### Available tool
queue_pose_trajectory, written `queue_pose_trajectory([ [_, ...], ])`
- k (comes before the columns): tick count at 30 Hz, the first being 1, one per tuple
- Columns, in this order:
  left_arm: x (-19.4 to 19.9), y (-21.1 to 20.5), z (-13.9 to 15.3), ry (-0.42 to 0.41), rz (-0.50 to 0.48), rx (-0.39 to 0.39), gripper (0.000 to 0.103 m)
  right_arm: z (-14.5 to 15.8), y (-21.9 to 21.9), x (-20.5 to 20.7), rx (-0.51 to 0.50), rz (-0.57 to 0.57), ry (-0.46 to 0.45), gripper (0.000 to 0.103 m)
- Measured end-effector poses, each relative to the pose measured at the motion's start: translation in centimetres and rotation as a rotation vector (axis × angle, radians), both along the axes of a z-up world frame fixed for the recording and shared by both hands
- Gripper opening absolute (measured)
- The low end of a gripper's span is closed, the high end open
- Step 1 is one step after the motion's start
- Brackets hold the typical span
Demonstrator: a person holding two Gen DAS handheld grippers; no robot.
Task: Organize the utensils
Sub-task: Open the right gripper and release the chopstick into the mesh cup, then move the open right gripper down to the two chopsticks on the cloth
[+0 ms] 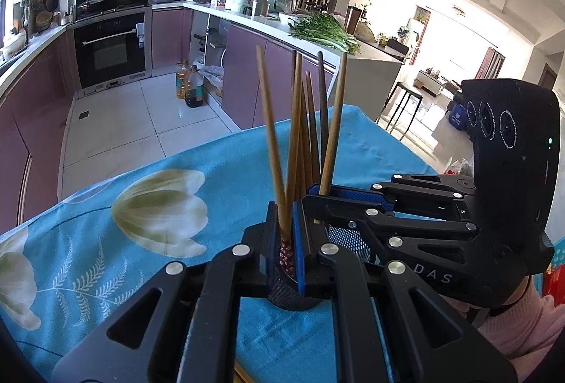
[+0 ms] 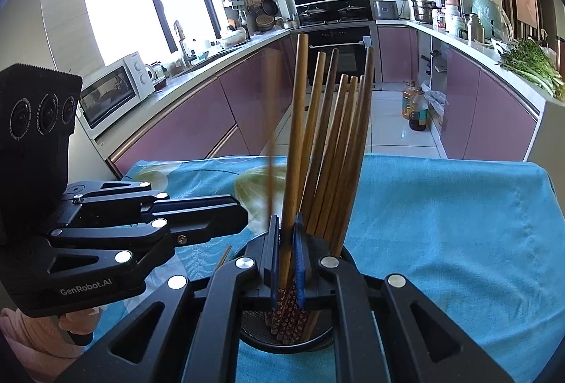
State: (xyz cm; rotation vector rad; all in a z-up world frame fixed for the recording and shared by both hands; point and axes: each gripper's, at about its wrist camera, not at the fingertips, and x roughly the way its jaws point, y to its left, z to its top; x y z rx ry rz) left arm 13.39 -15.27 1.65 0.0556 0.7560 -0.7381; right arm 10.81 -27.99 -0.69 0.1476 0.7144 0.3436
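A black mesh utensil holder (image 2: 317, 340) stands on the blue flowered tablecloth (image 2: 441, 224) with several wooden chopsticks (image 2: 339, 149) upright in it. My left gripper (image 1: 284, 234) is shut on one chopstick (image 1: 270, 142) above the holder (image 1: 293, 298). My right gripper (image 2: 286, 255) is shut on another chopstick (image 2: 296, 135), its patterned end down in the holder. In the left wrist view the right gripper (image 1: 317, 194) reaches in from the right; in the right wrist view the left gripper (image 2: 243, 215) reaches in from the left.
A loose chopstick (image 2: 224, 255) lies on the cloth left of the holder. The table's far edge (image 1: 212, 139) drops to the kitchen floor. Purple cabinets, an oven (image 2: 339, 47) and oil bottles (image 2: 416, 107) stand beyond.
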Motion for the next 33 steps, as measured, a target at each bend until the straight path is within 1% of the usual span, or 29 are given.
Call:
queue_pose_trajectory([
  [3, 0.0, 0.3, -0.2, -0.003, 0.004, -0.009, 0.008, 0.1, -0.2, -0.2, 0.004, -0.006, -0.006, 0.009],
  [5, -0.1, 0.6, -0.2, -0.006, 0.009, -0.015, 0.011, 0.2, -0.2, -0.5, 0.007, -0.009, -0.009, 0.009],
  [6, -0.2, 0.7, -0.2, -0.01, 0.015, -0.019, 0.013, 0.3, -0.2, -0.6, 0.01, -0.01, -0.011, 0.01],
  [8, -0.5, 1.1, -0.1, -0.02, 0.029, -0.021, 0.015, 0.3, -0.3, -0.8, 0.016, -0.01, -0.015, 0.012],
  [10, -0.8, 1.5, -0.1, -0.032, 0.044, -0.023, 0.022, 0.5, -0.2, -1.2, 0.022, -0.007, -0.025, 0.014],
  [12, -1.3, 2.0, 0.1, -0.049, 0.065, -0.025, 0.028, 0.7, -0.1, -1.8, 0.024, -0.006, -0.038, 0.023],
  [14, -1.8, 2.7, 0.2, -0.068, 0.087, -0.022, 0.031, 1.0, -0.1, -2.4, 0.022, -0.001, -0.054, 0.028],
  [16, -2.3, 3.4, 0.3, -0.089, 0.114, -0.018, 0.04, 1.4, 0.0, -3.1, 0.022, 0.012, -0.071, 0.03],
  [17, -2.6, 3.8, 0.3, -0.096, 0.129, -0.019, 0.042, 1.6, 0.1, -3.5, 0.023, 0.02, -0.079, 0.031],
  [18, -2.9, 4.2, 0.3, -0.103, 0.141, -0.018, 0.048, 1.8, 0.3, -3.8, 0.025, 0.028, -0.086, 0.035],
  [19, -3.2, 4.6, 0.3, -0.112, 0.157, -0.016, 0.056, 1.9, 0.4, -4.3, 0.028, 0.04, -0.094, 0.037],
  [21, -3.6, 5.6, 0.2, -0.12, 0.187, -0.016, 0.063, 1.9, 0.6, -5.0, 0.032, 0.061, -0.103, 0.043],
  [22, -4.0, 6.2, 0.1, -0.122, 0.202, -0.019, 0.065, 1.9, 0.8, -5.3, 0.035, 0.071, -0.106, 0.045],
  [23, -4.2, 6.6, -0.1, -0.117, 0.209, -0.024, 0.067, 1.8, 1.1, -5.5, 0.037, 0.081, -0.105, 0.046],
  [25, -4.8, 7.5, -0.4, -0.118, 0.237, -0.022, 0.075, 1.5, 1.7, -5.9, 0.037, 0.105, -0.105, 0.047],
  [26, -5.1, 7.8, -0.5, -0.128, 0.251, -0.01, 0.076, 1.4, 1.9, -6.0, 0.04, 0.115, -0.103, 0.048],
  [28, -5.6, 8.6, -1.0, -0.142, 0.284, 0.011, 0.084, 0.9, 2.6, -6.2, 0.046, 0.137, -0.093, 0.05],
  [30, -6.2, 9.4, -1.5, -0.16, 0.317, 0.032, 0.085, 0.3, 3.3, -6.3, 0.049, 0.16, -0.073, 0.05],
  [33, -6.6, 10.7, -2.8, -0.142, 0.341, 0.05, 0.084, -1.4, 4.7, -6.2, 0.039, 0.186, -0.021, 0.05],
])
